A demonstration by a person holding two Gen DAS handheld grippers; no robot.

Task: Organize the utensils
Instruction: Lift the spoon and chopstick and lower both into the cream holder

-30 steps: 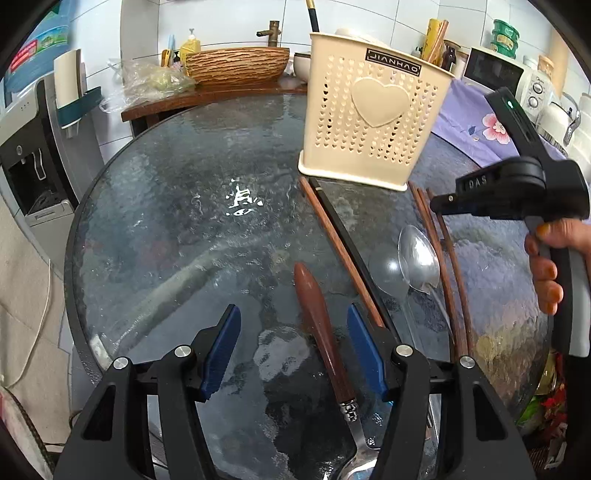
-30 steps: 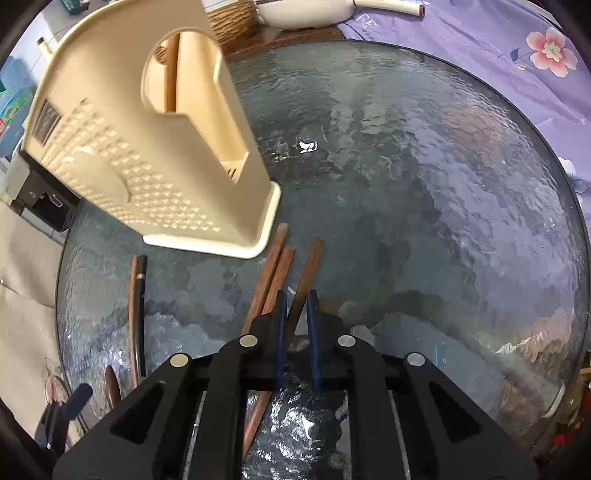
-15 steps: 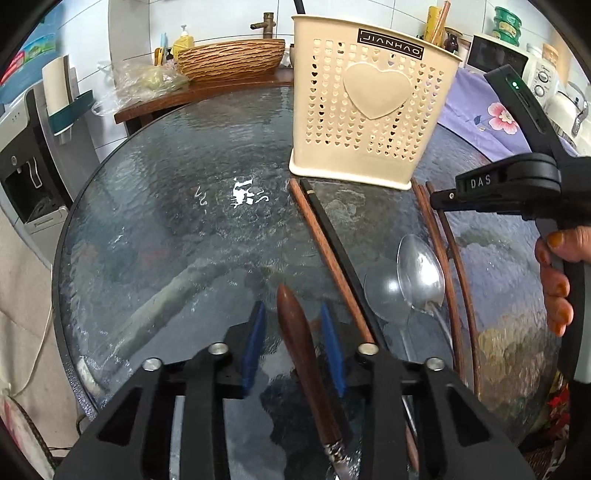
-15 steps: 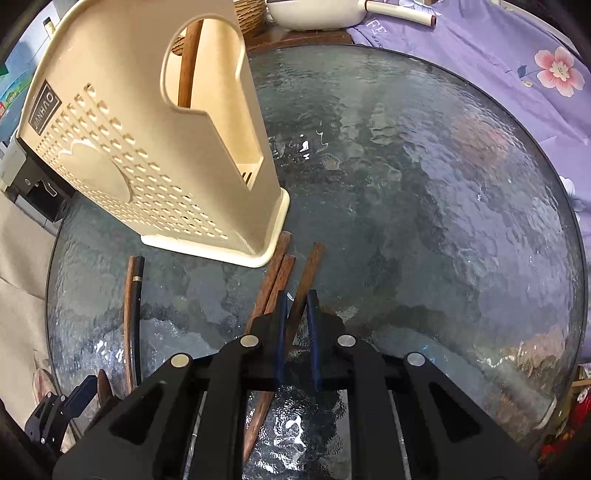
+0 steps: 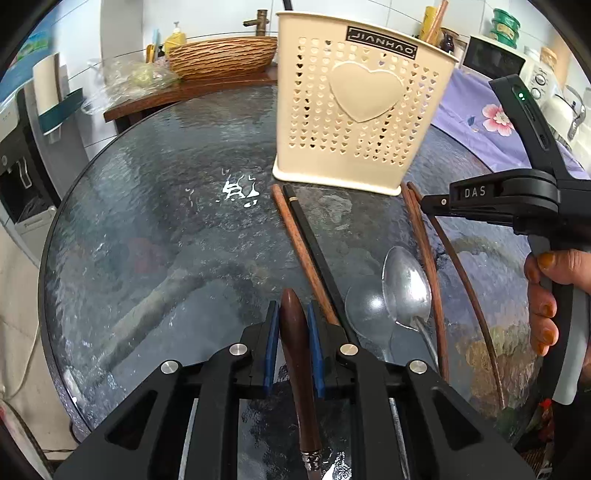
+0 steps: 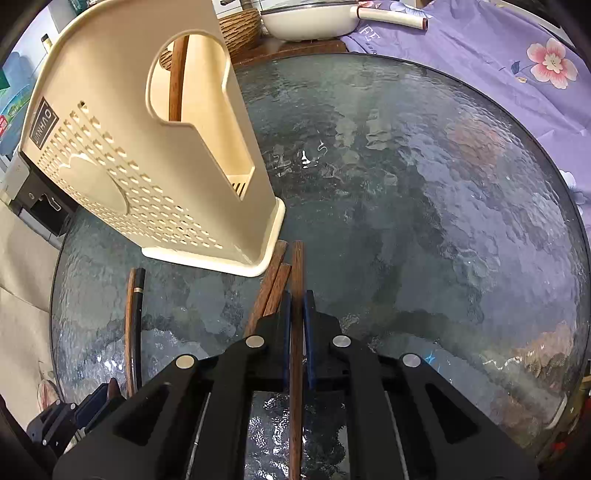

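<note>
Round table (image 5: 155, 206) of dark, rippled glass with a black rim, bright glare spots near its middle. On it, upright: 1 cream plastic utensil holder (image 5: 354, 110), front pierced with small hearts around 1 large raised heart, black label at the top edge; through its side cut-out, 1 brown stick stands inside. Lying flat in front of the holder: 1 brown chopstick (image 5: 303, 254) and 1 black chopstick (image 5: 317, 254) side by side; 1 metal spoon (image 5: 406, 291), bowl up; 2 brown chopsticks (image 6: 271, 288) touching the holder's base corner. Left gripper (image 5: 291, 332): jaws have just been closing and now clamp the dark wooden handle (image 5: 295, 354) of 1 utensil with a metal collar. Right gripper (image 6: 296, 317), held by a hand (image 5: 546, 295): jaws together on 1 brown chopstick (image 6: 296, 273). Room: white tiled wall, wooden side counter (image 5: 184, 94) bearing 1 woven basket (image 5: 221, 57), clear plastic bags and 1 yellow bottle; purple floral cloth (image 6: 498, 55) to one side, 1 white pan (image 6: 310, 18) beyond the table.
</note>
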